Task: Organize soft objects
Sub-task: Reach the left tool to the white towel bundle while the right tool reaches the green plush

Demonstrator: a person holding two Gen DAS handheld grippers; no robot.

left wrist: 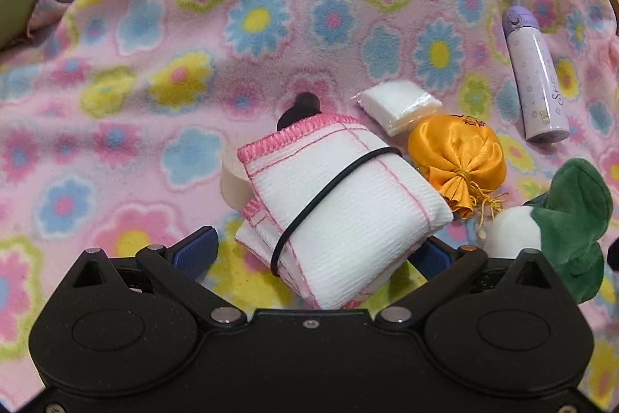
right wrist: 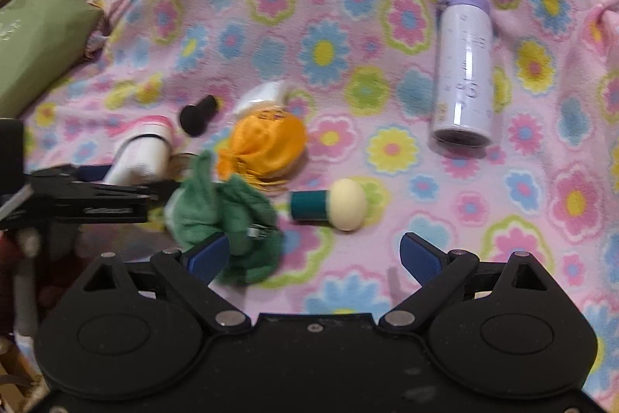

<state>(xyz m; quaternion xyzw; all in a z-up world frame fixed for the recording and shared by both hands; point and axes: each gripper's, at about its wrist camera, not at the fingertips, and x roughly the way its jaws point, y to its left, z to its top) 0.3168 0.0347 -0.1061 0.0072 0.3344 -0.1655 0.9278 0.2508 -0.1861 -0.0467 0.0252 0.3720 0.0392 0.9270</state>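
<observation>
Now the left gripper [left wrist: 309, 250] pinches the white pink-edged folded cloth bundle [left wrist: 340, 204], hiding one blue pad; the right gripper [right wrist: 315, 254] hangs spread beside the blurred green plush toy [right wrist: 228, 219] on the floral fleece blanket [right wrist: 387, 26].

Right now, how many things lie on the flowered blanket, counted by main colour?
White: 2, rolled cloth, plastic-wrapped pad
Orange: 1, satin pouch
Green: 1, plush toy
Purple: 1, bottle
Black: 1, small piece
Cream and teal: 1, egg-shaped item
Total: 7
</observation>
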